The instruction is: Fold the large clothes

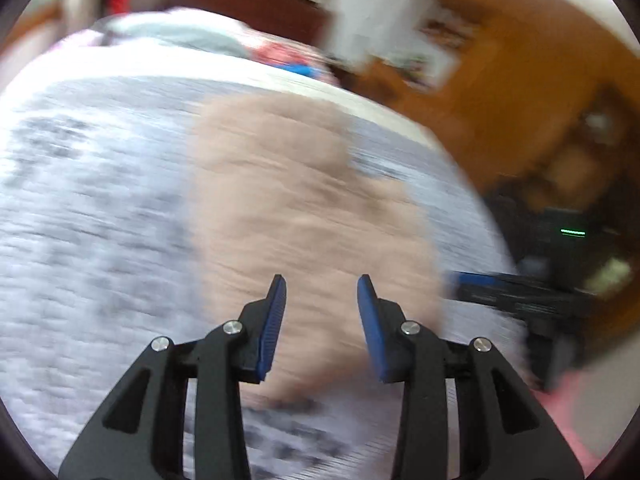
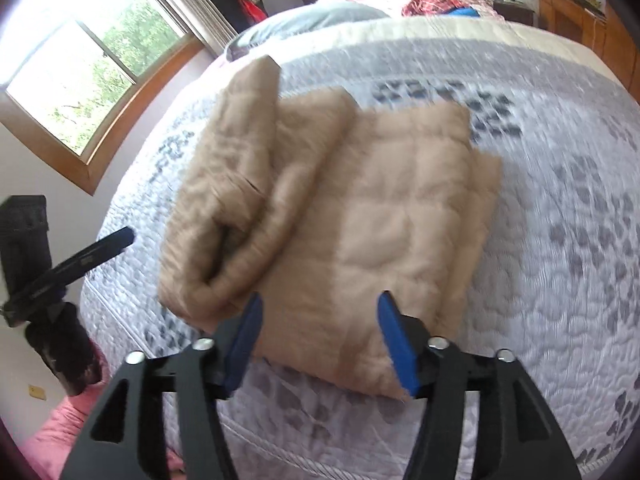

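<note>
A tan quilted garment [image 2: 344, 216] lies folded on the bed, with a rolled thicker part along its left side. In the blurred left wrist view it shows as a tan mass [image 1: 296, 208]. My right gripper [image 2: 318, 300] is open and empty, just above the garment's near edge. My left gripper [image 1: 322, 280] is open and empty, above the garment's near part. The left gripper also shows at the left edge of the right wrist view [image 2: 100, 248], off the bed's side. The other gripper shows in the left wrist view at the right [image 1: 500, 284].
The bed has a white quilt with grey leaf pattern [image 2: 560, 240]. Pillows and bright clothes [image 2: 432, 4] lie at the headboard end. A window [image 2: 80, 60] is at the left, wooden furniture [image 1: 520, 100] at the right, pink fabric [image 2: 60, 432] on the floor.
</note>
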Motion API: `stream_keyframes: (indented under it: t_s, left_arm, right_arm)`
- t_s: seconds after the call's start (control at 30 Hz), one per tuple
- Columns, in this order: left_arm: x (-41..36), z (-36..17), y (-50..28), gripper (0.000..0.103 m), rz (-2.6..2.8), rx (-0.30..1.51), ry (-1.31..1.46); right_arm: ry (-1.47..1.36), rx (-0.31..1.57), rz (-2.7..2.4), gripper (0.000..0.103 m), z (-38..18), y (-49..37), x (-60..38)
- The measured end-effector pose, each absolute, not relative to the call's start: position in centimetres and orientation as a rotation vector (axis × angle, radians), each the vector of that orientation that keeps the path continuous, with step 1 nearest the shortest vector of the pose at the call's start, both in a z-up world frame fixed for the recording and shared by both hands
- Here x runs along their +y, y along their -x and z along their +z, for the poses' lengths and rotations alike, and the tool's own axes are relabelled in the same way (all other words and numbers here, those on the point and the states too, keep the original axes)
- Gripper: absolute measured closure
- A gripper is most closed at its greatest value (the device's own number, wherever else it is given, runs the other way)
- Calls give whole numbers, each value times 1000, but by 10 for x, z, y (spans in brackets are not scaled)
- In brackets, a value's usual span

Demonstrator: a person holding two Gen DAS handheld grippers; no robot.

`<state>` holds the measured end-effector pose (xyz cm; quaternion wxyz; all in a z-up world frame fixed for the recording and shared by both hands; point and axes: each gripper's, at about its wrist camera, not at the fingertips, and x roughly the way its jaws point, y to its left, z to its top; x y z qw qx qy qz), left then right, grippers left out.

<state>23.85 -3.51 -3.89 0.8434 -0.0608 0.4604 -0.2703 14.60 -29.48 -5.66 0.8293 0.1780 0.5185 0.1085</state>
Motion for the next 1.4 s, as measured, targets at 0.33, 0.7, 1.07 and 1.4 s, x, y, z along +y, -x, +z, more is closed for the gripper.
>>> stream_keyframes:
  t_s: [0.33,0.7,1.07,1.4]
  left_arm:
    - [-39,-83,-285,68,-419,1056,33]
    - [-40,-93,-284,66,-446,1062,71]
    - [-19,-70,-277,67,-472,986,173]
    - [-53,-39,-257,67,-568,897,113]
  right_arm:
    - [-405,1208,283,22,-53,-211,-253]
    - [-377,1307,287,55,-92,-233,-227]
    - [-264,1140,360,88,-45,-216,-216]
    - [-212,924,309,89,30,-163,-254]
